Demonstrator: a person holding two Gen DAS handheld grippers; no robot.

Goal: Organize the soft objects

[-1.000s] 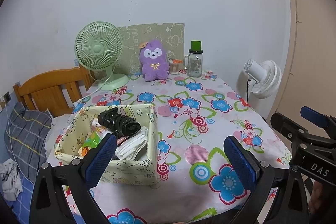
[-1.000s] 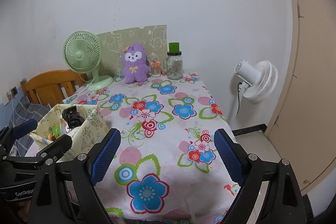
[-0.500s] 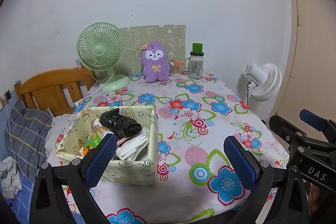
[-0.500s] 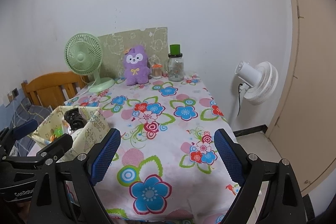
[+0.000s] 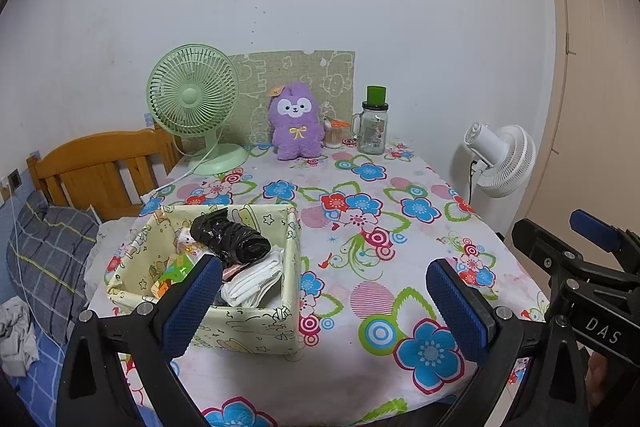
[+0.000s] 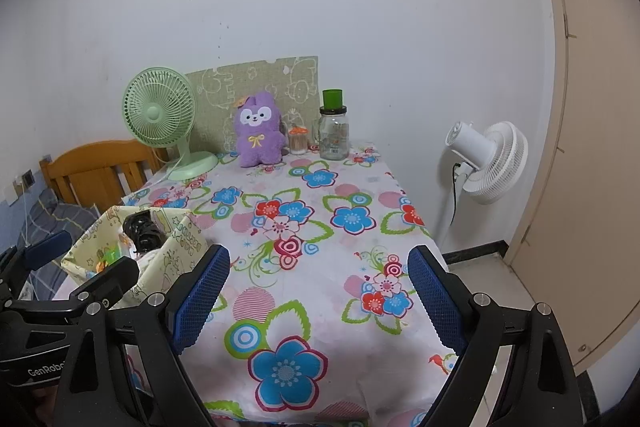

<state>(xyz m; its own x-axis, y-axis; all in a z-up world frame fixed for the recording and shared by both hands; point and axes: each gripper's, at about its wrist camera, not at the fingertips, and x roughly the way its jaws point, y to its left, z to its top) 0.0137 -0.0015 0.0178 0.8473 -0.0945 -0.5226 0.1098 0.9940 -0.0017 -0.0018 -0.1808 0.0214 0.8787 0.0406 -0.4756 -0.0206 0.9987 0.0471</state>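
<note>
Soft items fill the yellow fabric box [image 5: 256,323] at the near left of the table [image 5: 400,227]: a black crumpled bundle [image 5: 232,241] lies on top, folded white cloth [image 5: 252,281] sits under its near end, and small colourful packets [image 5: 174,269] crowd the left side of the box. From the right wrist view the same box [image 6: 176,247] appears at the left edge with the black bundle [image 6: 142,231] poking above its rim.

At the far end of the flowered tablecloth, a purple plush toy [image 5: 296,123] stands upright against a green patterned board [image 5: 296,75]. A green desk fan [image 5: 194,99] stands to its left, and a glass jar with a green lid [image 5: 374,123] to its right, with a small orange-capped container [image 5: 334,133] between plush and jar. A white floor fan [image 5: 500,159] stands beyond the table's right side, and a wooden bed frame [image 5: 96,171] lies to the left.

Both tools hover over the near table edge. The left gripper [image 5: 324,303] has its 2 blue pads spread wide apart with nothing between them. The right gripper [image 6: 320,301] is likewise spread wide and empty.
</note>
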